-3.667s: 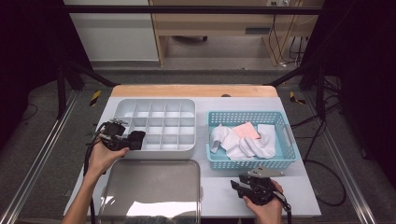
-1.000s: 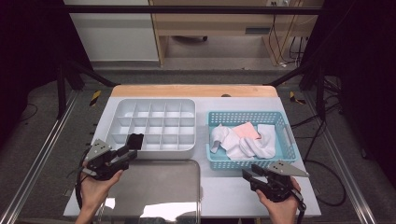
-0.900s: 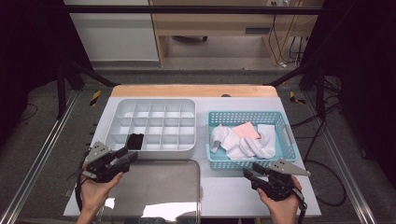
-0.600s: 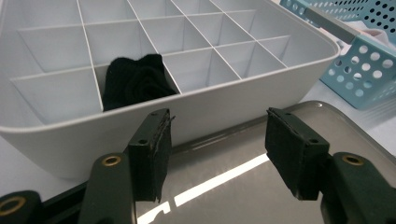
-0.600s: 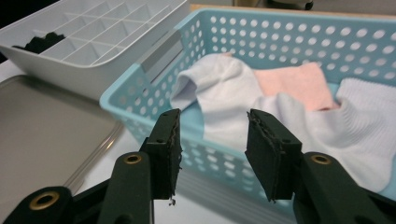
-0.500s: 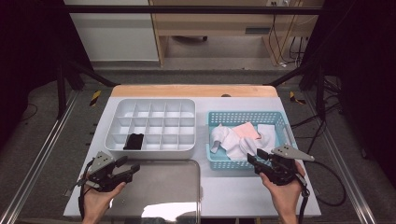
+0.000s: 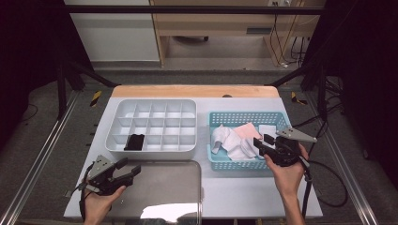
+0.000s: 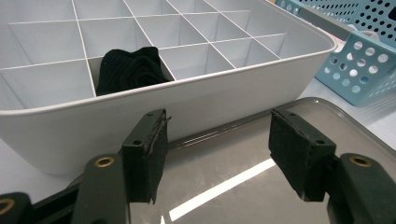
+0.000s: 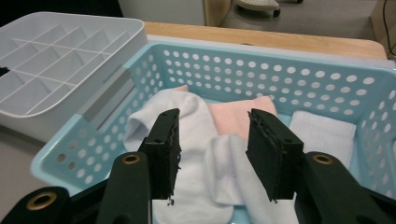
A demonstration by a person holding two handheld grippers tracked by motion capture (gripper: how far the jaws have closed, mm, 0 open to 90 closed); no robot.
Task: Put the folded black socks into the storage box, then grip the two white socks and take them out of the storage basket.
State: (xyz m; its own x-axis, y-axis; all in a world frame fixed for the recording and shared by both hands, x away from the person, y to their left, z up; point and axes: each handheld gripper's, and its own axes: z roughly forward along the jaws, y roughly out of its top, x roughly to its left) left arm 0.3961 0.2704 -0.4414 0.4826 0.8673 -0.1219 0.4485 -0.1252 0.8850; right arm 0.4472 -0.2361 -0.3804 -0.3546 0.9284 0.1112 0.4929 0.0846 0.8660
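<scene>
My right claw point(image 9: 212, 154) hung open over the limp white sock point(image 9: 196, 140); I judged its bunched middle the best hold. My left claw point(image 8: 226, 158) was open, empty.

Counts on the desk point(image 7: 244, 197)

1 white divided organiser point(image 7: 152, 125) at far left has 15 compartments, in 3 rows of 5, and 1 black sock point(image 7: 134, 142) lies in its near row. 1 blue perforated basket point(image 7: 220, 161) at right holds 4 pieces: 2 white socks point(image 9: 196, 140), 1 pink sock point(image 9: 238, 116) and 1 folded white sock point(image 9: 322, 133). 1 shiny metal tray point(image 7: 164, 192) lies at near left. 2 tools: left tool point(image 7: 123, 171), right tool point(image 7: 263, 142).
</scene>
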